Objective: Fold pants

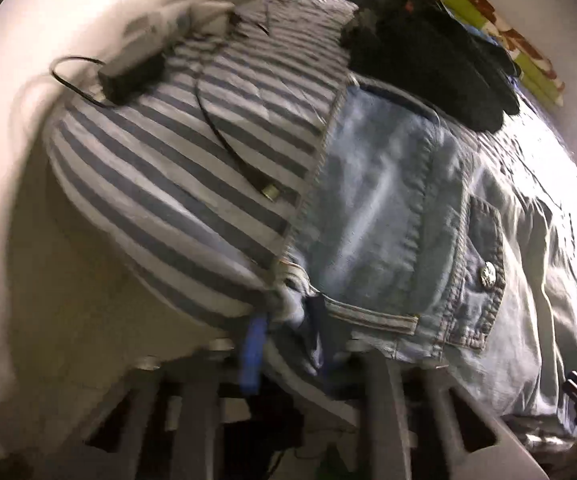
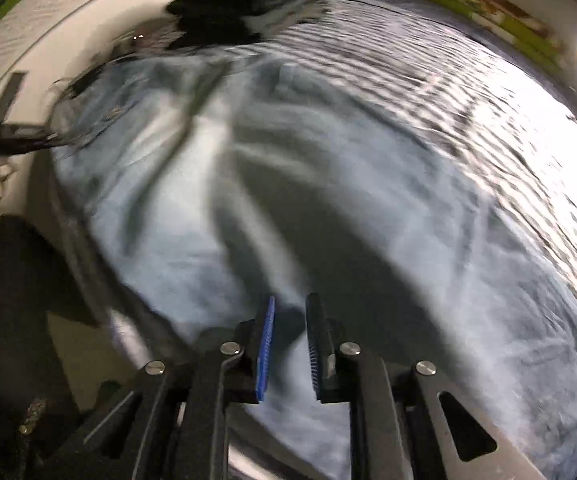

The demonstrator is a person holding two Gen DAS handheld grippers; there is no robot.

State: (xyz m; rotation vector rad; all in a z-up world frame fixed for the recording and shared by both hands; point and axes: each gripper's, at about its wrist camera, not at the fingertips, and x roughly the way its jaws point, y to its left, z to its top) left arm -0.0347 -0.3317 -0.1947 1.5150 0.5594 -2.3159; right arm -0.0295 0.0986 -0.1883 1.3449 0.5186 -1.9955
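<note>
Left tongs [image 1: 288,320] clench the waistband corner of the light-blue denim pants [image 1: 388,208]; right tongs [image 2: 290,344] stand released, the pants [image 2: 288,208] spread ahead.

left gripper [image 1: 288,320] fingertips buried in jeans [image 1: 388,208] waistband, dark clothes pile [image 2: 224,12] motion-blurred
</note>
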